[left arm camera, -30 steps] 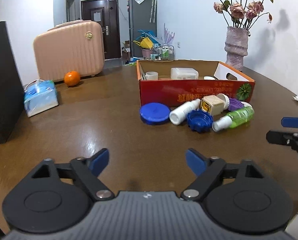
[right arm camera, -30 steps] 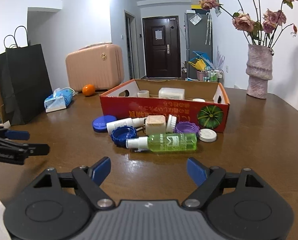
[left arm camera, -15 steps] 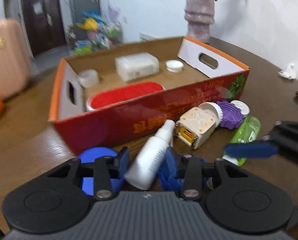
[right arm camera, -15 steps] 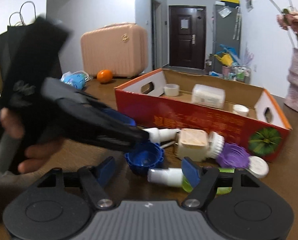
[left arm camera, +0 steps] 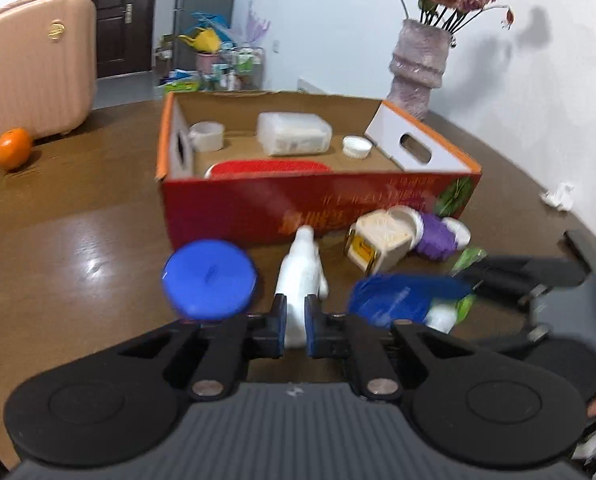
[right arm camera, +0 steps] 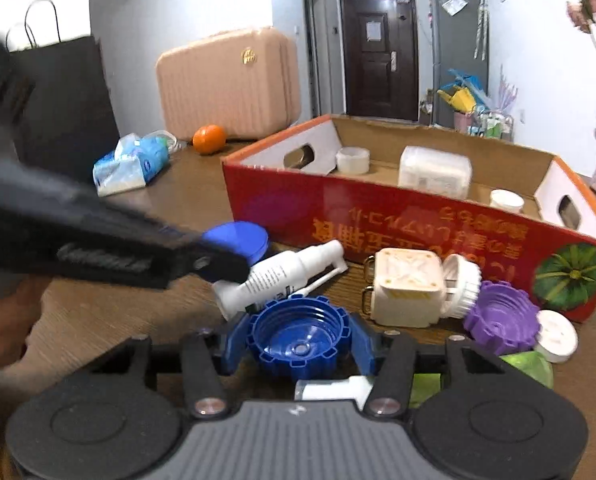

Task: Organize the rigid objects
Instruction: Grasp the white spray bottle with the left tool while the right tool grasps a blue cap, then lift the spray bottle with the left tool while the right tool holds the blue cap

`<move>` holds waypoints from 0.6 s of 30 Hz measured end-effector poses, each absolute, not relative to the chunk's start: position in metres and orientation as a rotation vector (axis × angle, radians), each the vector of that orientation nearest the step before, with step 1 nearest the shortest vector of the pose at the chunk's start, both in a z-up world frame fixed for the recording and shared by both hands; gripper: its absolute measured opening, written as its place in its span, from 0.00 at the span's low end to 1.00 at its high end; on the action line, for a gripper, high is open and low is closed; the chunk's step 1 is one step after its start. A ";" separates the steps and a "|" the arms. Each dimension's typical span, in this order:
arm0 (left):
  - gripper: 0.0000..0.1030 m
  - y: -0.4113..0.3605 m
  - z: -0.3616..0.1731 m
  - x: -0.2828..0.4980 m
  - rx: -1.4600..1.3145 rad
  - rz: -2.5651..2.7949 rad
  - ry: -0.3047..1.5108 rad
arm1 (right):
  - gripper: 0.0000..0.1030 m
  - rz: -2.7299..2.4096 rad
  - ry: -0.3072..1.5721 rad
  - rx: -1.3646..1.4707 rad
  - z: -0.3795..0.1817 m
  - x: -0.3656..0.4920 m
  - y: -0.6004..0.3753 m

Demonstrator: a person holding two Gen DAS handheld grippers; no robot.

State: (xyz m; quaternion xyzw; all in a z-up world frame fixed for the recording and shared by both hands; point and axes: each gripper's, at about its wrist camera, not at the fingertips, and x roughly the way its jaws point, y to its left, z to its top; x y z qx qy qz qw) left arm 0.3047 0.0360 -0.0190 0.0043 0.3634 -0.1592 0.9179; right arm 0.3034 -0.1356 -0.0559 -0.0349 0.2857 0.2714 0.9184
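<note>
Left claw (left arm camera: 295, 326): closed down on the base end of the white spray bottle (left arm camera: 301, 276), pads pressing both sides. Bottle lying on the surface (left arm camera: 78, 280), nozzle toward the red cardboard box (left arm camera: 298, 204), just in front of its near wall.

Right claw (right arm camera: 294, 340): jaws just been closing, now flanking the blue toothed cap (right arm camera: 298, 334); pads at the cap's sides, contact not certain, so treated as not yet gripped. Cap resting open side up on the surface, beside the spray bottle.

Hazards, as judgement only:
- Grip on the bottle taken at the very end; likely to pivot or droop on lifting, possibly striking the box wall.
- Both claws working close together; risk of collision between them, or of the bottle dragging across the cap.
- Green bottle (right arm camera: 529, 368) lying directly under the right claw; possible to nudge or roll it.
- Toothed rim may seat unevenly between the pads and slip.

Containers:
- Red cardboard box, open top: white round tub (left arm camera: 206, 136), translucent rectangular container (left arm camera: 294, 134), small white cap (left arm camera: 355, 147), red ribbed lid (left arm camera: 270, 168) against the near wall.
- Outside, near the front wall: blue round lid (left arm camera: 209, 278), cream square container (right arm camera: 407, 286), purple cap (right arm camera: 501, 318).
</note>
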 end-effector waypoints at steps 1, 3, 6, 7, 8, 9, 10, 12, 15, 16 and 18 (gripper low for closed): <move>0.11 0.035 -0.017 0.301 0.026 -0.318 0.737 | 0.51 0.554 0.570 -0.081 -0.053 0.296 -0.139; 0.17 0.029 -0.011 0.304 0.063 -0.315 0.729 | 0.51 0.535 0.548 -0.094 -0.047 0.282 -0.148; 0.46 0.013 -0.010 0.324 0.122 -0.344 0.711 | 0.51 0.494 0.538 -0.078 -0.040 0.269 -0.167; 0.47 0.005 -0.014 0.334 0.155 -0.333 0.727 | 0.51 0.474 0.543 -0.071 -0.039 0.266 -0.173; 0.41 -0.002 -0.019 0.343 0.184 -0.312 0.762 | 0.51 0.455 0.548 -0.066 -0.039 0.264 -0.178; 0.34 -0.009 -0.025 0.352 0.213 -0.304 0.801 | 0.51 0.434 0.557 -0.061 -0.040 0.260 -0.184; 0.32 -0.012 -0.029 0.355 0.222 -0.312 0.814 | 0.51 0.423 0.565 -0.059 -0.040 0.256 -0.190; 0.27 -0.013 -0.034 0.356 0.199 -0.324 0.818 | 0.51 0.432 0.573 -0.059 -0.043 0.245 -0.201; 0.27 -0.010 -0.030 0.342 0.166 -0.316 0.794 | 0.51 0.451 0.605 -0.064 -0.051 0.237 -0.208; 0.27 -0.008 -0.026 0.335 0.155 -0.313 0.772 | 0.51 0.448 0.626 -0.065 -0.056 0.238 -0.209; 0.27 0.000 -0.016 0.314 0.118 -0.299 0.699 | 0.51 0.430 0.643 -0.073 -0.061 0.242 -0.207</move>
